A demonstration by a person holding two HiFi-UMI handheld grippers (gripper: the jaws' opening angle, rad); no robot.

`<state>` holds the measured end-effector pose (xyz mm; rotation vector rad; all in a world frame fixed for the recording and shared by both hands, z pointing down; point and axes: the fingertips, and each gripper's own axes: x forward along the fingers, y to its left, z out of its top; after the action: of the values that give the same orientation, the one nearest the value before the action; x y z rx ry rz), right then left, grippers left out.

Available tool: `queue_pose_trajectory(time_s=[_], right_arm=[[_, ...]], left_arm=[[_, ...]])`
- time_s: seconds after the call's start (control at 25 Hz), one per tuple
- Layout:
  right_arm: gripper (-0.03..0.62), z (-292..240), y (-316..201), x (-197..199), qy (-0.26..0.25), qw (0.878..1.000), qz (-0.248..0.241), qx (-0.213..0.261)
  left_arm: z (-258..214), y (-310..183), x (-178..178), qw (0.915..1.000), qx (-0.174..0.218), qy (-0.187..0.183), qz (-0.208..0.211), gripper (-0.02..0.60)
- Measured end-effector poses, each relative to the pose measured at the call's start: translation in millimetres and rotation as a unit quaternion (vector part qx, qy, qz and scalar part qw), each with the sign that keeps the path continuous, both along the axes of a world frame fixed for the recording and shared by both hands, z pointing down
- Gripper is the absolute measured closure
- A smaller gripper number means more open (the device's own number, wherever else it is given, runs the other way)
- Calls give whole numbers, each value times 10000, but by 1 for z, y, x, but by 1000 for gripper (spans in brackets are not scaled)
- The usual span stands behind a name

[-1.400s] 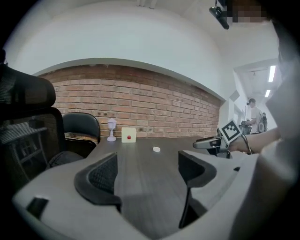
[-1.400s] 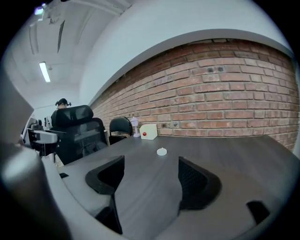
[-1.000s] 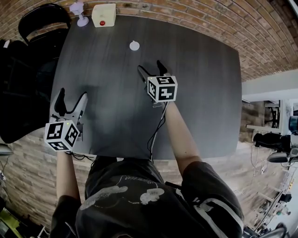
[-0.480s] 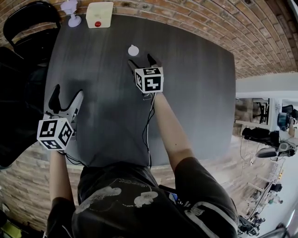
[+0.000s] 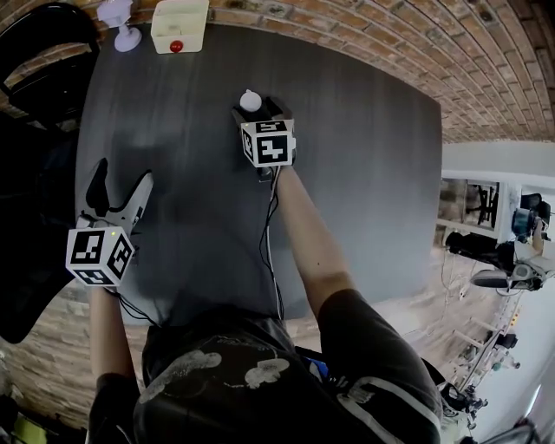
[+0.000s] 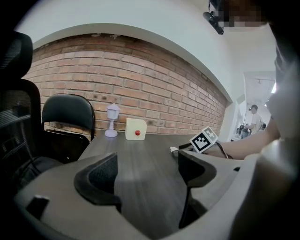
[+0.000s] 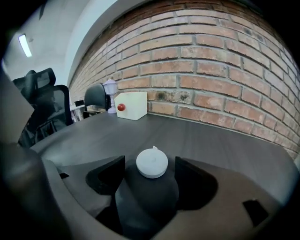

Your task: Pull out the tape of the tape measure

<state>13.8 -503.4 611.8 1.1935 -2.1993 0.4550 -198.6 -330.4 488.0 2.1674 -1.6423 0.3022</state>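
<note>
The tape measure (image 5: 250,101) is a small round white disc with a little tab, lying flat on the dark table (image 5: 364,173) near the far edge. In the right gripper view the tape measure (image 7: 152,163) lies between the two open jaws, with gaps on both sides. My right gripper (image 5: 257,109) is open around it, its marker cube just behind. My left gripper (image 5: 119,186) stands open over the table's left side with nothing between its fingers (image 6: 98,176). From the left gripper view the right gripper's marker cube (image 6: 204,139) shows across the table.
A cream box with a red button (image 5: 179,26) and a small white lamp-like figure (image 5: 117,17) stand at the far left edge by the brick wall. A black chair (image 5: 39,61) is left of the table. A cable (image 5: 269,251) runs from the right gripper back toward me.
My right gripper has moved forward and left across the table until its open jaws sit on either side of the tape measure. The left gripper has stayed roughly where it was.
</note>
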Motion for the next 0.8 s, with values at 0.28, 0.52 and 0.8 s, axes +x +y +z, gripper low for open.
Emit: queue_pose_trajectory(time_s=[0.28,0.52,0.8], right_arm=[[255,7,-3,-2,135,9993,2,-347],[270,7,-6,-1,102,9990,-163,-400],[358,5,-8,-1,195,9988,-238,-382]], left_arm=[[20,-11,5,9998,-141,170,-16,184],[18,-14,20,9997,-26,212,140,184],[13,-12,26,9996,-20,216,165,184]])
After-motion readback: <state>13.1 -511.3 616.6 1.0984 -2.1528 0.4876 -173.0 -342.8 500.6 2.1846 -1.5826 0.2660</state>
